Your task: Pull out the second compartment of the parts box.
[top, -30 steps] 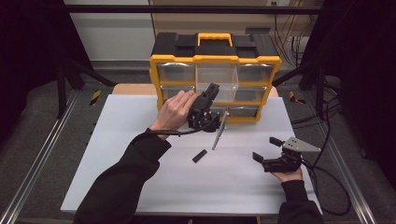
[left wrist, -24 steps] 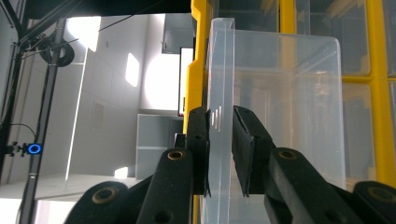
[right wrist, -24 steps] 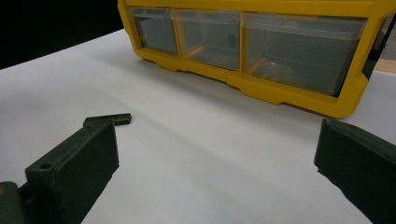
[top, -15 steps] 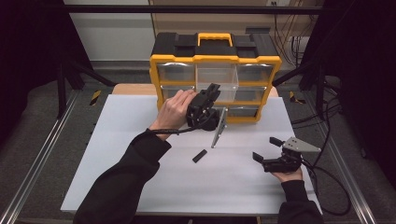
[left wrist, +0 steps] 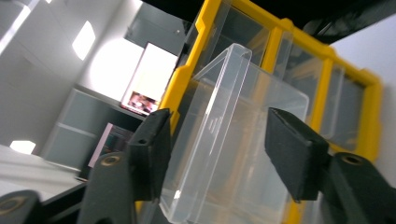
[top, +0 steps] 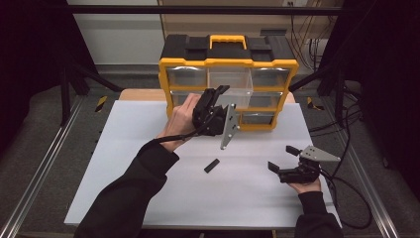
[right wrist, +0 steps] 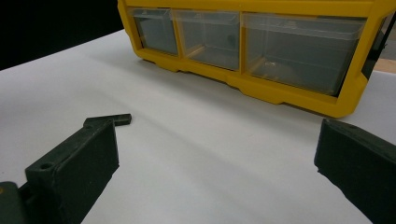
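White desk, dark room. Yellow organizer at desk's far edge. Clear drawer pulled partway from organizer's middle slot for access. Left hand-held gripper at drawer front, jaws just opening, spread beside drawer walls, not pressing. Right hand-held gripper spread, idle on desk in front of organizer, to its right. Small black part lies in front of organizer, awaiting pickup, likely.

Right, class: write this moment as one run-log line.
left gripper: fingers have just been opening, drawer between them | drawer: partly out of organiser, top middle | right gripper: open, on table

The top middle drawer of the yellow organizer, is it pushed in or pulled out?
Pulled out: the clear drawer juts forward of the organizer's yellow front.
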Available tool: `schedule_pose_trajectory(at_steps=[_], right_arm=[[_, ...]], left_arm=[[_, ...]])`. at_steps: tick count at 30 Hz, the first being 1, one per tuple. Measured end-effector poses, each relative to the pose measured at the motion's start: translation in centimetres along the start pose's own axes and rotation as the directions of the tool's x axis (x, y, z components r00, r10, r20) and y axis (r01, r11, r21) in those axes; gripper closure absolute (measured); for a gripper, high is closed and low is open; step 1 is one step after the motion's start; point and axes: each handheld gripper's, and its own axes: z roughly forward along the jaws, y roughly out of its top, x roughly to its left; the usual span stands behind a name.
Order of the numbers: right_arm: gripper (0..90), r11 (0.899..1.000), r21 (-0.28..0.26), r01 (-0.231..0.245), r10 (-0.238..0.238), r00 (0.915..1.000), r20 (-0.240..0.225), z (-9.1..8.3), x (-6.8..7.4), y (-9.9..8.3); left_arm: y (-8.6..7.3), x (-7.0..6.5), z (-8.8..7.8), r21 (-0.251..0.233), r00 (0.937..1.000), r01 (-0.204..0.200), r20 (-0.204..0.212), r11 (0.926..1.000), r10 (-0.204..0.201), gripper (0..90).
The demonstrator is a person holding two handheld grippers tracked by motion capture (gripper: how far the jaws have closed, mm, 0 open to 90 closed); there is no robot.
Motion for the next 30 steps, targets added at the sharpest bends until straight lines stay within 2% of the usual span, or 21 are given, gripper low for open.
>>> schedule_pose_trajectory(at_steps=[3,5,7,9,10,11,12,15,16,18,19,21,22,23,25,26,27,28,29,30], right_arm=[[0.2,1.000,-0.002,0.000,0.000,1.0000,0.000,0.0,0.0,0.0],[0.2,1.000,-0.002,-0.002,0.002,1.0000,0.001,0.0,0.0,0.0],[0.2,1.000,-0.002,-0.002,0.002,1.0000,0.001,-0.1,0.0,0.0],[0.2,1.000,-0.002,-0.002,0.002,1.0000,0.001,0.0,0.0,0.0],[0.2,1.000,-0.002,-0.002,0.002,1.0000,0.001,0.0,0.0,0.0],[0.2,1.000,-0.001,-0.001,0.001,1.0000,0.000,0.0,0.0,0.0],[0.2,1.000,-0.001,-0.001,0.001,1.0000,0.000,0.0,0.0,0.0],[0.2,1.000,0.000,0.001,-0.001,1.0000,0.001,0.0,0.0,0.0],[0.2,1.000,0.000,0.001,-0.001,1.0000,0.002,0.0,0.0,0.0],[0.2,1.000,0.000,0.002,-0.002,1.0000,0.001,0.0,0.0,0.0],[0.2,1.000,0.000,0.001,-0.001,1.0000,0.002,0.0,0.0,0.0],[0.2,1.000,-0.001,0.000,0.000,1.0000,0.002,0.0,0.0,0.0],[0.2,1.000,-0.001,0.000,0.000,1.0000,0.002,0.0,0.0,0.0],[0.2,1.000,-0.001,-0.001,0.001,1.0000,0.002,0.0,0.0,0.0],[0.2,1.000,0.000,-0.002,0.002,1.0000,0.002,0.0,0.0,0.0],[0.2,1.000,0.000,-0.001,0.001,1.0000,0.002,0.0,0.0,0.0],[0.2,1.000,0.000,-0.001,0.001,1.0000,0.002,0.0,0.0,0.0],[0.2,1.000,0.000,-0.001,0.001,1.0000,0.003,0.0,0.0,0.0],[0.2,1.000,0.001,-0.001,0.001,1.0000,0.003,0.0,0.0,0.0],[0.2,1.000,0.001,-0.002,0.002,1.0000,0.003,0.0,0.0,0.0]], left_arm=[[-0.1,0.4,-0.2,0.001,0.9976,0.065,0.023,0.9979,-0.065,32.2],[-0.2,0.6,-0.4,0.005,0.9919,0.119,0.044,0.9929,-0.119,28.7],[-0.4,0.9,-0.5,0.007,0.9811,0.182,0.065,0.9833,-0.182,25.5],[-0.6,1.2,-0.7,0.014,0.9707,0.226,0.079,0.9739,-0.227,21.6],[-0.7,1.4,-0.8,0.020,0.9610,0.259,0.094,0.9656,-0.260,20.1],[-0.8,1.5,-0.9,0.023,0.9555,0.277,0.098,0.9605,-0.278,17.9],[-1.0,1.6,-1.0,0.023,0.9469,0.302,0.108,0.9529,-0.303,16.7],[-1.5,2.0,-1.3,0.029,0.9174,0.373,0.139,0.9275,-0.373,12.4],[-1.7,2.1,-1.4,0.031,0.9055,0.396,0.153,0.9177,-0.396,10.8],[-1.8,2.2,-1.6,0.026,0.8948,0.416,0.168,0.9092,-0.414,9.3],[-2.0,2.3,-1.7,0.028,0.8820,0.439,0.176,0.8978,-0.437,8.5],[-2.4,2.4,-2.0,0.034,0.8610,0.475,0.188,0.8791,-0.473,6.6],[-2.6,2.4,-2.2,0.038,0.8522,0.491,0.187,0.8705,-0.489,5.9],[-2.7,2.4,-2.3,0.038,0.8462,0.501,0.189,0.8648,-0.498,5.1],[-3.2,2.5,-2.6,0.038,0.8232,0.534,0.203,0.8444,-0.530,4.2],[-3.4,2.6,-2.7,0.038,0.8168,0.543,0.208,0.8388,-0.538,3.8],[-3.6,2.6,-2.8,0.039,0.8063,0.557,0.214,0.8296,-0.552,3.3],[-3.8,2.6,-2.9,0.038,0.8004,0.565,0.216,0.8241,-0.559,3.0],[-4.0,2.7,-3.1,0.036,0.7889,0.580,0.224,0.8137,-0.572,2.7],[-4.2,2.7,-3.2,0.036,0.7806,0.590,0.229,0.8065,-0.582,2.5]])
